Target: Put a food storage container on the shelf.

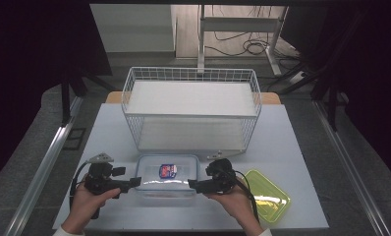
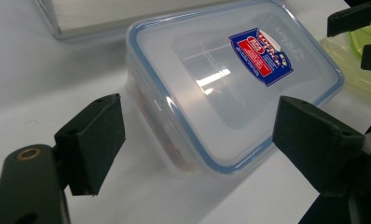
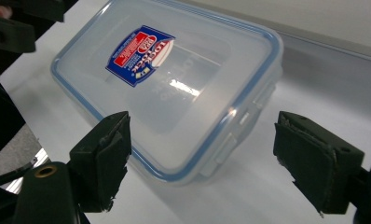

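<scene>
Resting on the white surface (image 1: 292, 147) near its front edge, the clear rectangular plastic box with a blue-rimmed lid and blue-red label (image 1: 166, 176) lies between both tools. At its 9 o'clock the left tongs (image 1: 136, 182) stand spread, gripping nothing, and at its 3 o'clock the right tongs (image 1: 192, 185) likewise gape wide, pads off the box. A yellow-green translucent lid (image 1: 267, 194) lies further right, and a white wire basket (image 1: 191, 78) stands at the box's 12 o'clock.

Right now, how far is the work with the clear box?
Done: the lid sits on the clear box, which stands on the table. In hand: nothing; the left gripper and right gripper flank it with open jaws. Left, probably: grasp it and lift it into the wire basket.
</scene>
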The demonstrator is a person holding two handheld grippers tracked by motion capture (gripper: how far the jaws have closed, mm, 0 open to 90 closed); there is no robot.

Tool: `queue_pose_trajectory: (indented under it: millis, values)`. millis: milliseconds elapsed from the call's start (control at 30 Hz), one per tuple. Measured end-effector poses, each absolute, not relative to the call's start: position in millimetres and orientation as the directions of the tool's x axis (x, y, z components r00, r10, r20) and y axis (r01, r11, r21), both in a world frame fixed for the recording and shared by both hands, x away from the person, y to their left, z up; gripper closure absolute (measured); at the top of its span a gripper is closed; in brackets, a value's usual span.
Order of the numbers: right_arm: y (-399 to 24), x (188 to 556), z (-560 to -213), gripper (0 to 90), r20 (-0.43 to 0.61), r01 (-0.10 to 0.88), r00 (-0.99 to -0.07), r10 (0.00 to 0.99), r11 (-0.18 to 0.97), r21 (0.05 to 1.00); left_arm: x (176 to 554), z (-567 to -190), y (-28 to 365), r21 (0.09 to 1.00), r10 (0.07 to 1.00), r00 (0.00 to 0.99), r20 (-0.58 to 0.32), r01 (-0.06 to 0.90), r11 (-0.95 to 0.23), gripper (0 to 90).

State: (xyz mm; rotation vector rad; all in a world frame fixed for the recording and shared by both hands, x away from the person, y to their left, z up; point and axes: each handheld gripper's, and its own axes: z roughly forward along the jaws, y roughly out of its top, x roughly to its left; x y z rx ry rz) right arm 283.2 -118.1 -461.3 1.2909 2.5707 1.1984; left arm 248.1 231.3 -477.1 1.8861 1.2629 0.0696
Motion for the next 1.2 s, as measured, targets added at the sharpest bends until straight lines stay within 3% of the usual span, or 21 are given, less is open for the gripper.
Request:
queue_pose_trajectory:
  millis: [800, 1200]
  values:
    - [-114, 289, -466, 17.7, 0.276, 0.667, -0.653, 0.706, 0.363, 0.65, 282, -510, 222, 0.509, 0.686, 0.433, -0.585, 0.854, -0.105, 12.4]
    - [-116, 292, -469, 17.7, 0.276, 0.676, -0.642, 0.715, 0.359, 0.643, 282, -516, 220, 0.482, 0.663, 0.429, -0.613, 0.868, -0.116, 12.0]
